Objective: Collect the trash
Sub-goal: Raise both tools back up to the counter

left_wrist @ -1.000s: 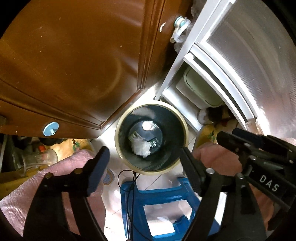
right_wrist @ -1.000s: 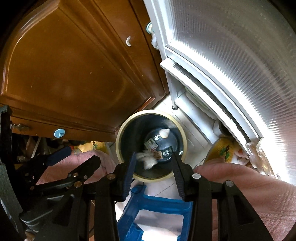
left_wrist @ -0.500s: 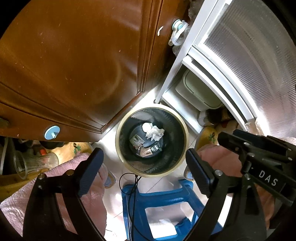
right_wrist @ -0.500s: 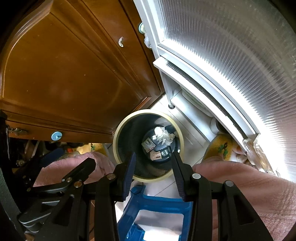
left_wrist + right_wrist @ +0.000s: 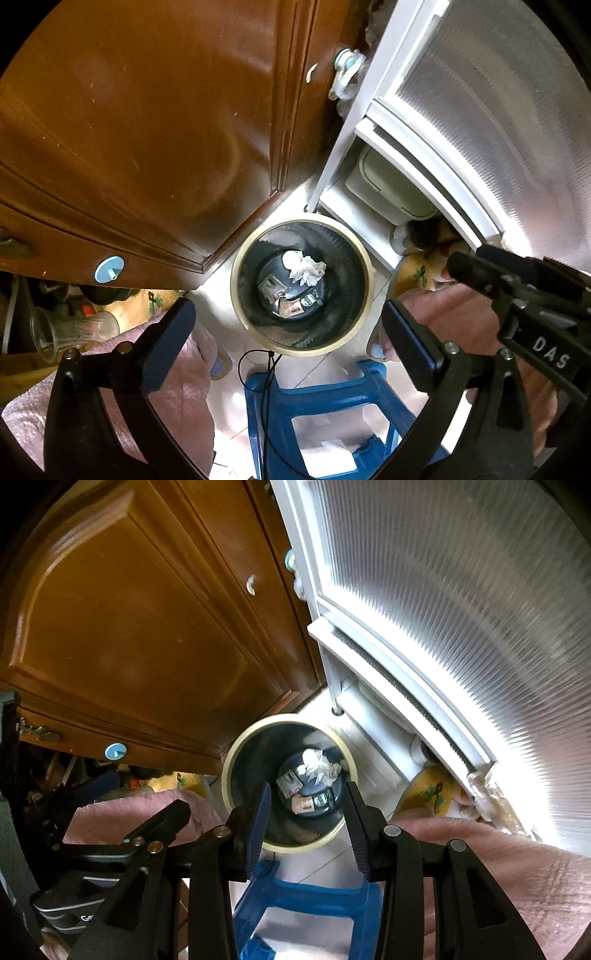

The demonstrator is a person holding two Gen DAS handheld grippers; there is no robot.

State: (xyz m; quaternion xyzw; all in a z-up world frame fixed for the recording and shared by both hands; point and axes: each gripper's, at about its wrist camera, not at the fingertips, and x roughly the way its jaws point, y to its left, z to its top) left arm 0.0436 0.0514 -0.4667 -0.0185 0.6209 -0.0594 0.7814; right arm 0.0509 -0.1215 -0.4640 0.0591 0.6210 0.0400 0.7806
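Observation:
A dark round trash bin (image 5: 301, 352) with a cream rim stands on the floor below both grippers, its rim (image 5: 229, 775) also in the right wrist view. At its bottom lie a crumpled white tissue (image 5: 306, 271) (image 5: 319, 770) and several small wrappers (image 5: 291, 308) (image 5: 303, 805). My left gripper (image 5: 286, 308) hangs high over the bin, its jaws opening wide with nothing between them. My right gripper (image 5: 306, 788) points down at the bin too, its jaws partly apart and empty. Its black body (image 5: 517, 291) shows at the right of the left wrist view.
A brown wooden cabinet door (image 5: 147, 129) rises behind the bin. A white frame with a ribbed translucent panel (image 5: 461, 627) is at the right. A blue plastic stool (image 5: 325, 402) stands just in front of the bin, and a glass vase (image 5: 70, 328) at the left.
The white tissue has dropped from the upper part of the bin to its bottom. My left jaws have spread wider. The right jaws keep the same gap.

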